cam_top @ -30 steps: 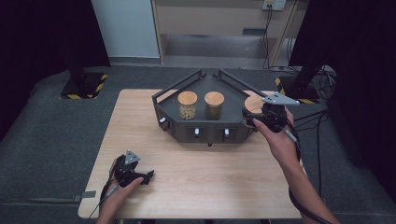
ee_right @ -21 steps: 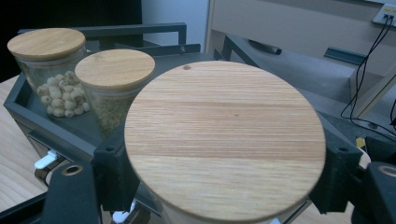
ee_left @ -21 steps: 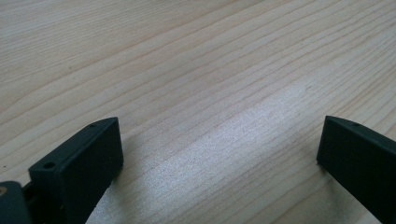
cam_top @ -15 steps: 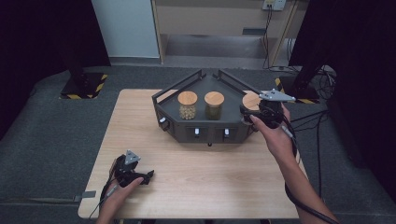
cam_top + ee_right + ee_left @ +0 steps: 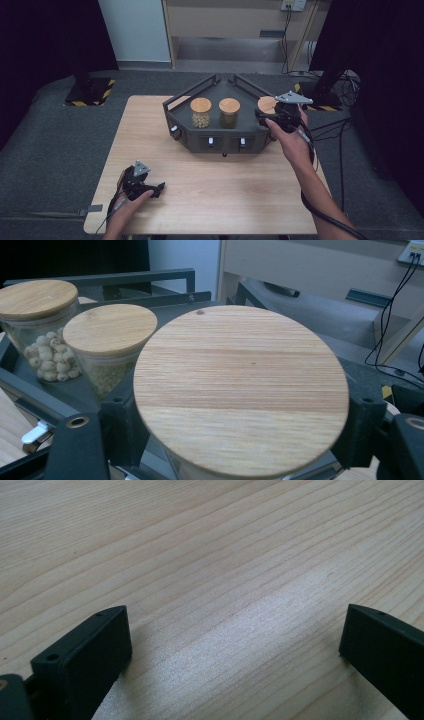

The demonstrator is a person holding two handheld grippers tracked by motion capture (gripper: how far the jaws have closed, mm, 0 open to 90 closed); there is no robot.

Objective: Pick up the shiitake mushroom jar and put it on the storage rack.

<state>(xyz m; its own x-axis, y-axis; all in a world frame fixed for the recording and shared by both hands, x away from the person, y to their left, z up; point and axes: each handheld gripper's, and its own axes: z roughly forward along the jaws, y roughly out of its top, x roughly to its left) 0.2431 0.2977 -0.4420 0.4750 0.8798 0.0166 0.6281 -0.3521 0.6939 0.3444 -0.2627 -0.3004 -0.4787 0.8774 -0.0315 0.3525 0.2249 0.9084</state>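
Right claw (image 5: 272, 117): clamped on the jar (image 5: 240, 390) just under its wooden lid, 1 jaw on each side.
Jar: between the right claw's jaws, at the right end of the rack (image 5: 185, 131).
Other jars: 2, lidded, left of the right claw in the rack; the far one holds pale balls.
Left claw (image 5: 235, 655): jaws wide, nothing between them, low over bare desk (image 5: 200, 555), well apart from the rack.
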